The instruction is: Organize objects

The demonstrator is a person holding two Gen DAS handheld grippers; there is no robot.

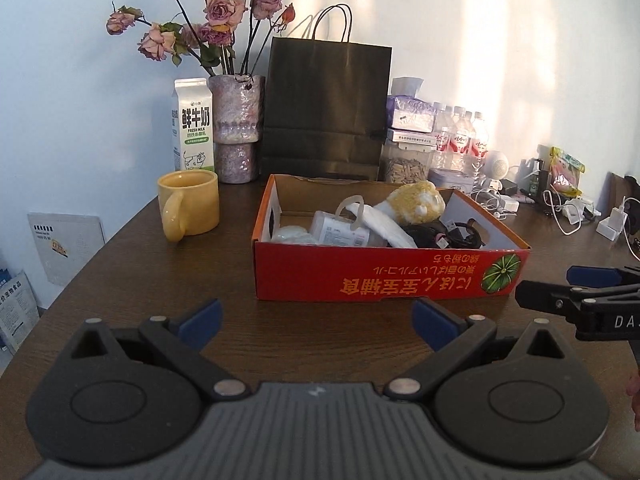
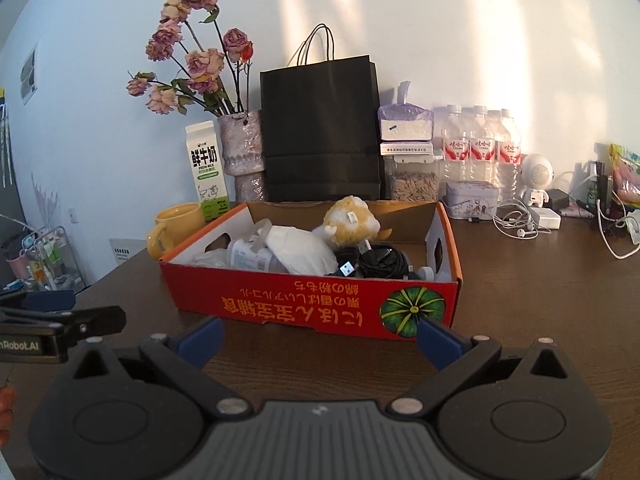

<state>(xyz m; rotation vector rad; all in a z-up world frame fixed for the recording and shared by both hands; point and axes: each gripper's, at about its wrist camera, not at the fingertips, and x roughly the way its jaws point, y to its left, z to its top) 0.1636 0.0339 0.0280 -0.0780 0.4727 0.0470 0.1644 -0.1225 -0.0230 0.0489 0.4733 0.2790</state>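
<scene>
A red cardboard box [image 1: 384,276] [image 2: 304,304] printed with a green pumpkin sits mid-table. Inside lie a yellow plush toy [image 1: 416,200] [image 2: 350,220], a white cloth [image 1: 386,226] [image 2: 300,248], a clear bottle [image 1: 340,232] [image 2: 250,256] and coiled black cables [image 1: 452,234] [image 2: 382,262]. My left gripper [image 1: 318,322] hovers open in front of the box, nothing between its blue-tipped fingers. My right gripper [image 2: 320,338] is likewise open and empty before the box's near wall. Each gripper shows at the other view's edge: the right [image 1: 560,296], the left [image 2: 60,316].
A yellow mug [image 1: 188,208] [image 2: 176,228], milk carton [image 1: 193,124] [image 2: 206,168], vase of dried roses [image 1: 236,128] [image 2: 244,152] and black paper bag [image 1: 326,108] [image 2: 320,128] stand behind the box. Water bottles [image 2: 480,148], a jar [image 2: 414,180], a tin [image 2: 472,198], chargers and cords [image 1: 568,212] crowd the back right.
</scene>
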